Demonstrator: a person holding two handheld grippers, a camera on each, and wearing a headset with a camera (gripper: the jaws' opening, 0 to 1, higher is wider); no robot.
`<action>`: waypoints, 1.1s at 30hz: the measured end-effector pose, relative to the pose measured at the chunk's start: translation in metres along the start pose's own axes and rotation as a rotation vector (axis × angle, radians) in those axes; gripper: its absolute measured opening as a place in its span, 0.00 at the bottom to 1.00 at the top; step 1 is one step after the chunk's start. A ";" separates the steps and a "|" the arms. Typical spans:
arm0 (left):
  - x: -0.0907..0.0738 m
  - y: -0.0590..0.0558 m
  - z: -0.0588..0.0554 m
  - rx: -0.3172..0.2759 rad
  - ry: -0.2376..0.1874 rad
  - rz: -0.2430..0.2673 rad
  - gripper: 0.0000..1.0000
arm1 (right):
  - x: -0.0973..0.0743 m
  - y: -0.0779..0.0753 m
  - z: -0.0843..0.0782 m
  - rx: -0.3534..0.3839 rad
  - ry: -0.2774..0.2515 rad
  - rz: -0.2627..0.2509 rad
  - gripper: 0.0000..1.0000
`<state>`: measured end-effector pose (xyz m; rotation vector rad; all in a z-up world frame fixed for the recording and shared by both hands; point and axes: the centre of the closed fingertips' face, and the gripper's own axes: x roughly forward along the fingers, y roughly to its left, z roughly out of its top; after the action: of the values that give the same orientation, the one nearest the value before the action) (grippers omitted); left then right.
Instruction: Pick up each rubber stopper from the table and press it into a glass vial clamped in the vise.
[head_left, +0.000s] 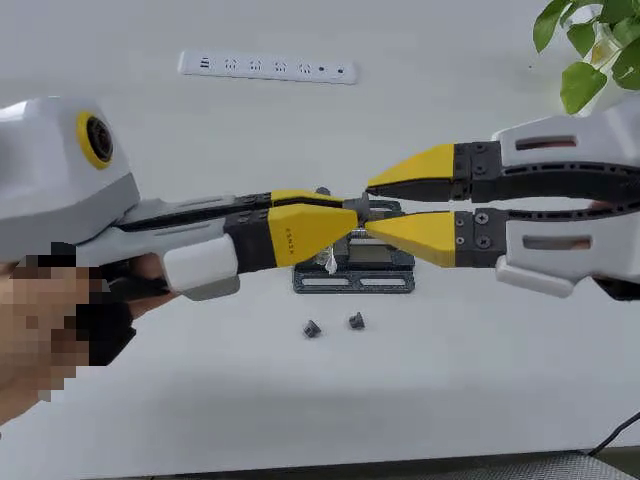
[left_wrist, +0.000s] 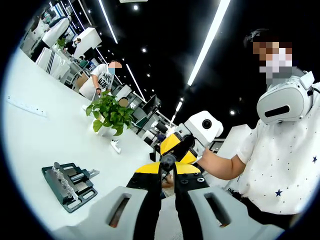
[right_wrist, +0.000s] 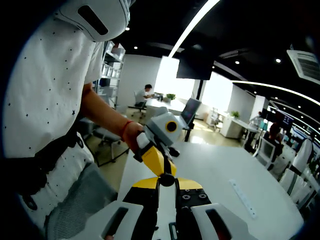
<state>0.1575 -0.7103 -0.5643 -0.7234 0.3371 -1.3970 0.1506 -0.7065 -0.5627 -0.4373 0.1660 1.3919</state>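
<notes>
White desk (head_left: 450, 380) runs under everything, with a white power strip (head_left: 268, 67) lying at the far left; no writing on it can be read. The left gripper (head_left: 352, 214) reaches in from the left. Its yellow jaws are drawn in tight on a small dark rubber stopper (right_wrist: 166, 180), held in the air. A faint mark on the yellow jaw is too small to read. Below the tips, a dark vise (head_left: 353, 272) sits on the desk with a clear glass vial (head_left: 330, 263) at its left end. Two loose stoppers (head_left: 312, 328) lie just in front of it. The right gripper (head_left: 367, 207) comes from the right. Its jaws are parted, one tip above and one below the left tips; I cannot tell whether they touch the stopper. A green plant (head_left: 590, 45) stands at the far right.
</notes>
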 end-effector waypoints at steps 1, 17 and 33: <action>0.000 0.000 0.000 -0.002 -0.001 -0.002 0.04 | 0.000 0.000 0.000 0.003 -0.001 0.001 0.08; 0.001 -0.003 0.001 -0.004 0.004 -0.007 0.04 | 0.000 0.002 0.000 0.004 0.004 0.009 0.08; -0.001 -0.004 0.000 -0.005 0.014 -0.024 0.05 | 0.000 0.005 0.001 -0.004 0.002 0.040 0.07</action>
<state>0.1547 -0.7093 -0.5619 -0.7241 0.3443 -1.4246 0.1456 -0.7055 -0.5625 -0.4406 0.1743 1.4311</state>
